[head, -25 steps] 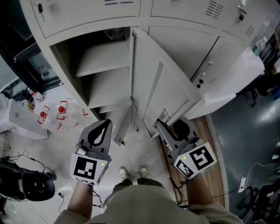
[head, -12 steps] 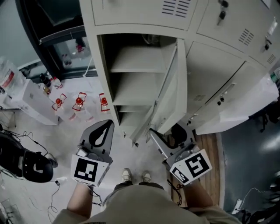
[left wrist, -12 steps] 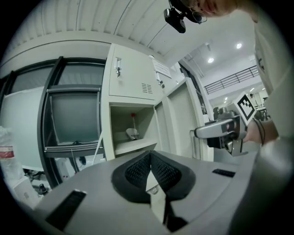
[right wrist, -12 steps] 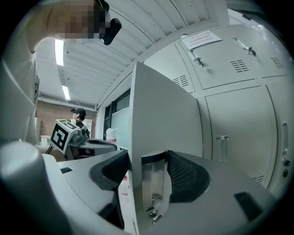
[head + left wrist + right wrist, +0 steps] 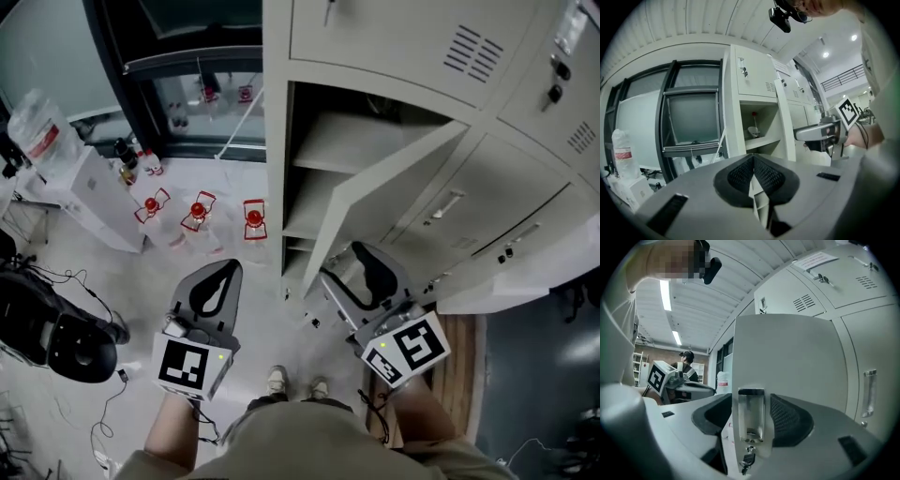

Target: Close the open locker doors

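Note:
A tall beige locker has one open compartment [image 5: 328,150] with bare shelves. Its door [image 5: 394,183] stands partly open, the free edge towards me. My right gripper [image 5: 361,270] is at that edge. In the right gripper view the door's edge [image 5: 787,357], with its recessed handle [image 5: 751,411] and a key [image 5: 747,459] below, stands between the spread jaws of my right gripper [image 5: 752,419]. A gap shows at the left pad. My left gripper [image 5: 218,283] hangs to the left of the locker, its pads [image 5: 764,176] together on nothing.
Closed lockers [image 5: 497,216] run off to the right. Three red-capped bottles [image 5: 199,212] and a white box [image 5: 89,187] stand on the floor at left, below a dark-framed window [image 5: 187,66]. A black helmet-like object [image 5: 80,349] and cables lie lower left. A wooden board [image 5: 464,342] lies at right.
The view has swung, so the locker now sits to the right. The door stands at a smaller angle to the locker front. My right gripper has stayed at its free edge.

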`<state>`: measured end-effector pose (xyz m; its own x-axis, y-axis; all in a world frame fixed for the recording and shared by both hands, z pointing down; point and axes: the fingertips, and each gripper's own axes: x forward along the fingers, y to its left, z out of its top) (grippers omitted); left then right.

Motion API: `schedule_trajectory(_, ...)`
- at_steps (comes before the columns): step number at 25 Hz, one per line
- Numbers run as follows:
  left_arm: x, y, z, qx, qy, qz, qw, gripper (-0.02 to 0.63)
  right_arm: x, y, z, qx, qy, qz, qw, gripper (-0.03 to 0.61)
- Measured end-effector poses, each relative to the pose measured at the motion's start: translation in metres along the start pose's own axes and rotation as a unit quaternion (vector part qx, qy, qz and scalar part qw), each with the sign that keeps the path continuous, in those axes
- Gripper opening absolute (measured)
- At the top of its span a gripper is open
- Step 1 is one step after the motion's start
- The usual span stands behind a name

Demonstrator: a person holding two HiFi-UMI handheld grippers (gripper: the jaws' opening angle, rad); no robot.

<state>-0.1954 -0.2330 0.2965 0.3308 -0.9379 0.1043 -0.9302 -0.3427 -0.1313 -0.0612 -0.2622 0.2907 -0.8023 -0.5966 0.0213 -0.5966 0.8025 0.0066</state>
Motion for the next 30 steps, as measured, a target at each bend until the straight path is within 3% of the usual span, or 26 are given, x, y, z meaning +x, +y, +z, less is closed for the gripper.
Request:
schedule_trajectory(7, 0.020, 0.034, -0.010, -0.008, 0.004, 0.011, 0.9999, 0.006, 0.051, -0.019, -0.002, -0.019, -0.003, 0.011, 1.000, 0.239)
schedule_trajectory(15, 0.049, 0.055, -0.018, -0.017, 0.002, 0.006, 0.9998, 0.006, 0.092, -0.056, -0.012, -0.013, 0.004, -0.010, 1.000, 0.218)
schedule_trajectory(21, 0.064, 0.060, -0.016, -0.016, 0.003, -0.002, 0.9999, 0.006, 0.103, -0.084, -0.023, -0.024, 0.021, -0.039, 0.999, 0.198)
schedule_trajectory(25, 0.064, 0.059, -0.014, -0.012, 0.003, -0.004, 0.9999, 0.006, 0.103, -0.096, -0.025, -0.026, 0.019, -0.065, 0.997, 0.110)
schedule_trajectory(30, 0.057, 0.053, -0.006, -0.007, -0.002, -0.002, 1.0000, 0.006, 0.093, -0.091, -0.012, -0.015, 0.000, -0.064, 0.998, 0.135)
